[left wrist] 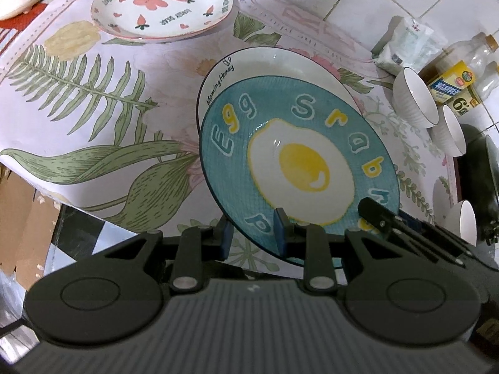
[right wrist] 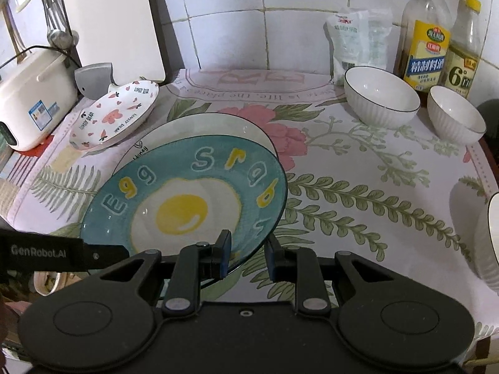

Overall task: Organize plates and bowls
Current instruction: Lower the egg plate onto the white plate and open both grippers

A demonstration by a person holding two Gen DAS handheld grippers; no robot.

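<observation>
A teal fried-egg plate (left wrist: 299, 168) (right wrist: 187, 199) hangs tilted above a white "Morning Honey" plate (left wrist: 274, 62) (right wrist: 199, 127) that lies on the table. My left gripper (left wrist: 252, 233) is shut on the egg plate's near rim. My right gripper (right wrist: 248, 255) is shut on the same plate's rim from the other side; its body shows in the left wrist view (left wrist: 383, 218). A pink "Lovely Bear" plate (left wrist: 162, 3) (right wrist: 115, 115) lies at the far left. Two white ribbed bowls (right wrist: 380, 96) (right wrist: 455, 118) stand at the far right.
A floral tablecloth (right wrist: 358, 187) covers the table. Two oil bottles (right wrist: 427, 31) and a plastic bag (right wrist: 358, 37) stand against the tiled wall. A white appliance (right wrist: 28, 103) sits at the left. Another white bowl (right wrist: 492, 240) is at the right edge.
</observation>
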